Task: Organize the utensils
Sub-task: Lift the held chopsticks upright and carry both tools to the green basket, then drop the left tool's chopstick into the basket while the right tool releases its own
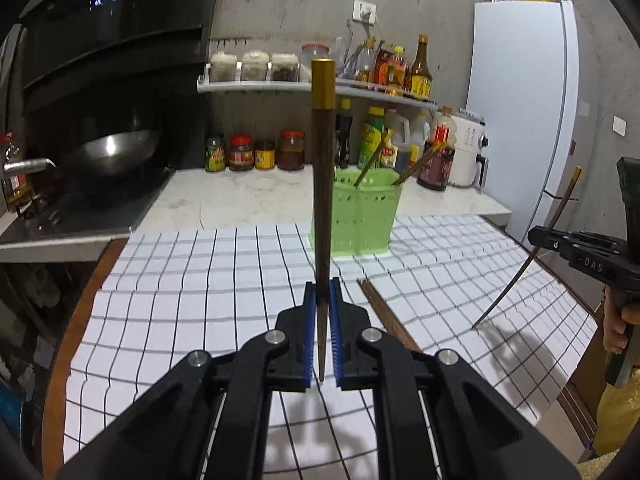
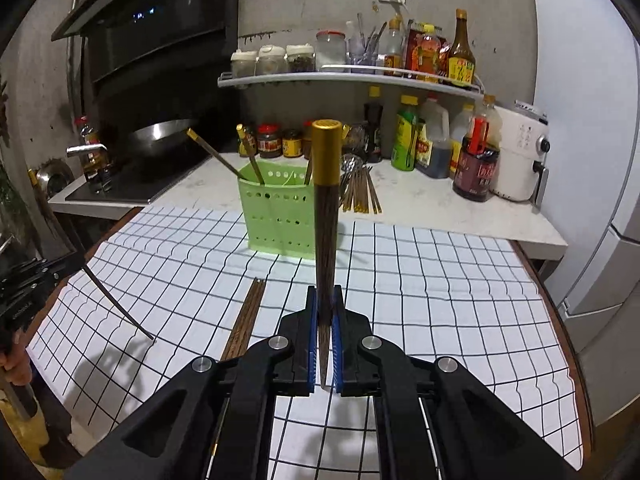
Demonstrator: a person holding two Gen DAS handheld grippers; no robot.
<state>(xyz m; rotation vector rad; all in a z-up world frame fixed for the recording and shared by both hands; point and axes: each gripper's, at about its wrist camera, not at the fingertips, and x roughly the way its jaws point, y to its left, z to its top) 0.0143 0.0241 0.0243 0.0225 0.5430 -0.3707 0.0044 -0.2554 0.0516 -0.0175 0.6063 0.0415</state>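
My left gripper (image 1: 323, 332) and right gripper (image 2: 325, 336) each clamped a gold-capped chopstick (image 1: 323, 184) (narrow tips downward); I judged lowering them slowly into the green holder (image 1: 362, 216) wisest.

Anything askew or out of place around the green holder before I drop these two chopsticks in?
Mostly orderly. A loose bundle of chopsticks lies fanned on the marble counter behind the green holder, and more chopsticks lie flat on the checked cloth, uncollected.
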